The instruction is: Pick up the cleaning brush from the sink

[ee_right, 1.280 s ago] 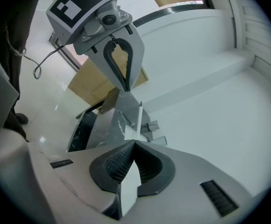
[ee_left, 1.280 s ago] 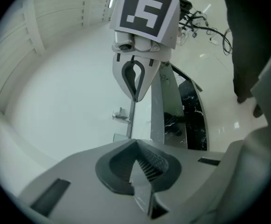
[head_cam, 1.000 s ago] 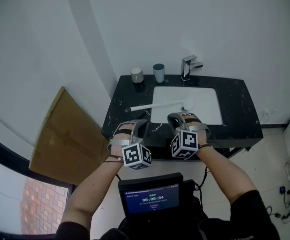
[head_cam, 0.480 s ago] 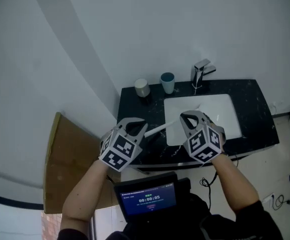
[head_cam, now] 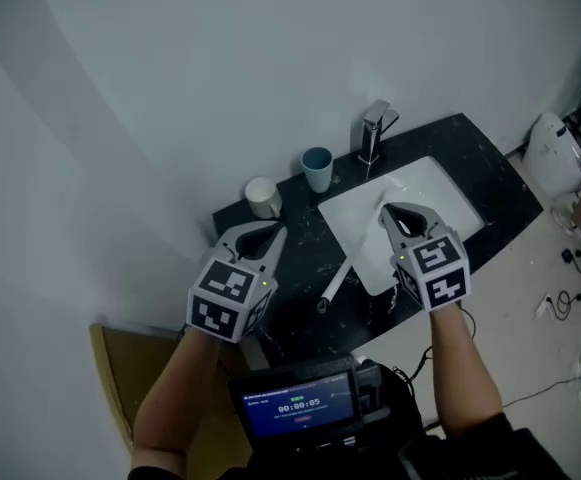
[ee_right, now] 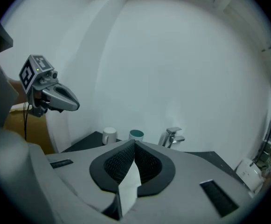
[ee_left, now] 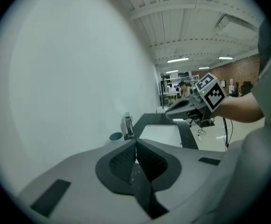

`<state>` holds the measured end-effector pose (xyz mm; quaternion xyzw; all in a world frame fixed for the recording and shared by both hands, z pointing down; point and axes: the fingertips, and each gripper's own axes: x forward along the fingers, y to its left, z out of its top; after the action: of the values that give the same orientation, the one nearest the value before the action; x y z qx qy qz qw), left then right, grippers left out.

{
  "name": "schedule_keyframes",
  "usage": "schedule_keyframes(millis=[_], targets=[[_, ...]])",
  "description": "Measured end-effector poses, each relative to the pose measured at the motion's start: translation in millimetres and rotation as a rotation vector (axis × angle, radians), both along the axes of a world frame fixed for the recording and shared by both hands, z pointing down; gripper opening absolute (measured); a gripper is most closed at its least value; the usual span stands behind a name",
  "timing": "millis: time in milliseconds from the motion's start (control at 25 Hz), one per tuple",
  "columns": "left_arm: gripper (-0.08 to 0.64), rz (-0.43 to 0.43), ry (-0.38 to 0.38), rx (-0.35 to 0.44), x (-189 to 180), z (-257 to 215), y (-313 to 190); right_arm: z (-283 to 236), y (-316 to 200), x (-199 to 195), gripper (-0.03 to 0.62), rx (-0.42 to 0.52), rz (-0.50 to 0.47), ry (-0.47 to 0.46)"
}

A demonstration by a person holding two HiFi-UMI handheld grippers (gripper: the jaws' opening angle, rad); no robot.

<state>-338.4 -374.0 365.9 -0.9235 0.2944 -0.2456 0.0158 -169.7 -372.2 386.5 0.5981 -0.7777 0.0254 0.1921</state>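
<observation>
The white cleaning brush (head_cam: pixel 336 282) lies slanted, its handle across the black counter (head_cam: pixel 490 168) near the front edge and its head end towards the white basin (head_cam: pixel 440 193). My left gripper (head_cam: pixel 258 240) hovers shut over the counter's left part, left of the handle, with nothing in it. My right gripper (head_cam: pixel 402 216) hovers shut and empty over the basin and hides part of it. In the left gripper view the jaws (ee_left: pixel 136 146) meet, with the right gripper (ee_left: pixel 190 107) ahead. The right gripper view shows its jaws (ee_right: pixel 134 146) pressed together and the left gripper (ee_right: pixel 57 98) at upper left.
A white mug (head_cam: pixel 263 196), a teal cup (head_cam: pixel 317 168) and a chrome faucet (head_cam: pixel 373 128) stand along the wall behind the basin. A cardboard sheet (head_cam: pixel 120 373) leans at the left. A screen device (head_cam: pixel 300 403) sits below my arms. A white appliance (head_cam: pixel 555 143) and cables are at the right.
Both grippers rose from the counter's front edge, rolled, and spread apart. The head view swung, so the counter now runs slanted up to the right. Both stay shut and empty.
</observation>
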Motion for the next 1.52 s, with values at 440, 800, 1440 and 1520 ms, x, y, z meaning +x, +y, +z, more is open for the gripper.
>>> schedule_keyframes(millis=[440,800,1440,1520], targets=[[0.018,-0.107,0.182,-0.282,4,44,-69,29,-26,27,0.02,-0.066,0.482,-0.497],[0.109,-0.08,-0.061,-0.459,21,108,-116,150,-65,4,0.23,-0.468,0.656,-0.901],[0.109,-0.068,-0.237,-0.65,9,208,-135,301,-91,26,0.078,-0.905,0.882,-0.77],[0.11,-0.081,-0.228,-0.658,6,212,-138,306,-94,24,0.075,-0.926,0.885,-0.766]])
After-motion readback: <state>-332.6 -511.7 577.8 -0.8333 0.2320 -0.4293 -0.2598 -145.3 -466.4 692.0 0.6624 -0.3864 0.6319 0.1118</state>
